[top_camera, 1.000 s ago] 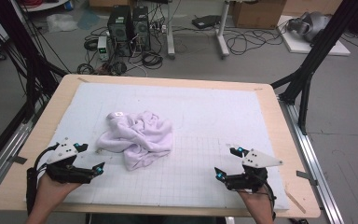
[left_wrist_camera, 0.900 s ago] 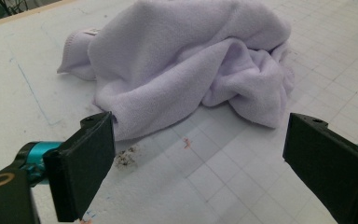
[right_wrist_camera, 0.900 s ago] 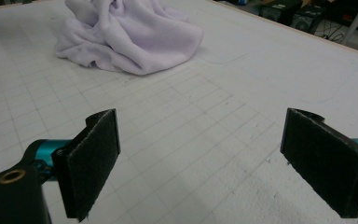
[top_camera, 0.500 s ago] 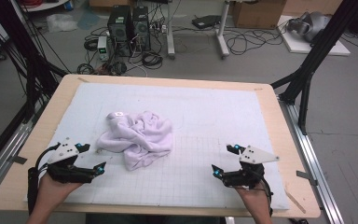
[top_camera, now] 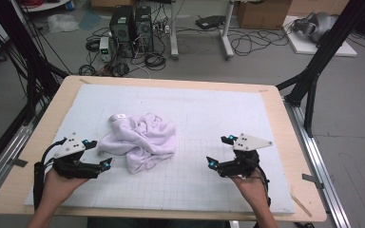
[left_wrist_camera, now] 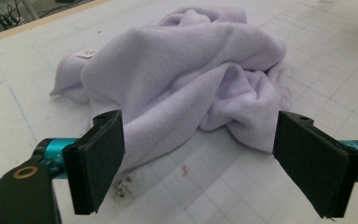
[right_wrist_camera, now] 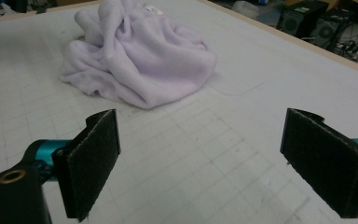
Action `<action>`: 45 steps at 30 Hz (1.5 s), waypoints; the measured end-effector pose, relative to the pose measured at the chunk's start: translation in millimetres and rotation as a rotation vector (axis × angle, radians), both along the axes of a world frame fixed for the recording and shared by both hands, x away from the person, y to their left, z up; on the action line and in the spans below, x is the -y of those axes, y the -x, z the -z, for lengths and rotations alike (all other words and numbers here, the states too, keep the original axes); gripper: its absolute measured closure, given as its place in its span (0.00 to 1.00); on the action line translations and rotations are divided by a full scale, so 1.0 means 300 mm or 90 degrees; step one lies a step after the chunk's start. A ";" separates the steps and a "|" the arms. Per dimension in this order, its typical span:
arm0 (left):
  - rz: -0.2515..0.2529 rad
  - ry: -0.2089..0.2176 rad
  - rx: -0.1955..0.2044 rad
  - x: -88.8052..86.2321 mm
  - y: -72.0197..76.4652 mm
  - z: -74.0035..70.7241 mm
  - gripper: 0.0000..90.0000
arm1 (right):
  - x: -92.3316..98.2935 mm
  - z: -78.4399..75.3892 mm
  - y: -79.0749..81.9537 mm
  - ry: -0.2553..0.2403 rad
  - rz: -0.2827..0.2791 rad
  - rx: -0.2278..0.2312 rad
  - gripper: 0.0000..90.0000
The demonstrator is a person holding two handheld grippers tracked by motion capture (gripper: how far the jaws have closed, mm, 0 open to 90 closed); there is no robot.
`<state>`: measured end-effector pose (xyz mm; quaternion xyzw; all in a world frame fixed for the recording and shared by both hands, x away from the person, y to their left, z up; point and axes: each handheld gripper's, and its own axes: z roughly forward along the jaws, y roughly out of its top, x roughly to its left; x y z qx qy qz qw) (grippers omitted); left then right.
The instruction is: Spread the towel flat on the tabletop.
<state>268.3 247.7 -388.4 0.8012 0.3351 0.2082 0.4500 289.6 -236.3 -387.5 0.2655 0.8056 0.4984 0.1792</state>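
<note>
While the crumpled lilac towel [top_camera: 140, 140] lies left of centre on the white mat [top_camera: 228, 109], left gripper [top_camera: 100, 154], jaws wide but just closing slightly, sits beside it holding nothing; right gripper [top_camera: 218, 151] wide open, empty, lower right.

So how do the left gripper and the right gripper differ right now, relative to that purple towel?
The left gripper sits right beside the crumpled purple towel, its near edge just ahead of the jaws in its own view; the right gripper stands well apart, with bare gridded mat between. The left gripper's jaws have just been closing slightly, with nothing between them. Both are open, hold nothing, and point toward the towel.
</note>
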 end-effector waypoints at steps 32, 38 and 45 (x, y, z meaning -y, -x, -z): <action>0.076 -0.050 -0.097 0.102 -0.197 0.099 0.91 | -0.416 0.196 -0.247 0.103 -0.200 -0.129 0.90; 0.089 -0.037 -0.075 0.083 -0.131 0.046 0.92 | -0.367 0.126 -0.217 0.088 -0.223 -0.105 0.95; 0.112 -0.028 -0.050 0.056 -0.006 -0.015 0.93 | -0.274 -0.008 -0.069 0.074 -0.248 -0.044 0.95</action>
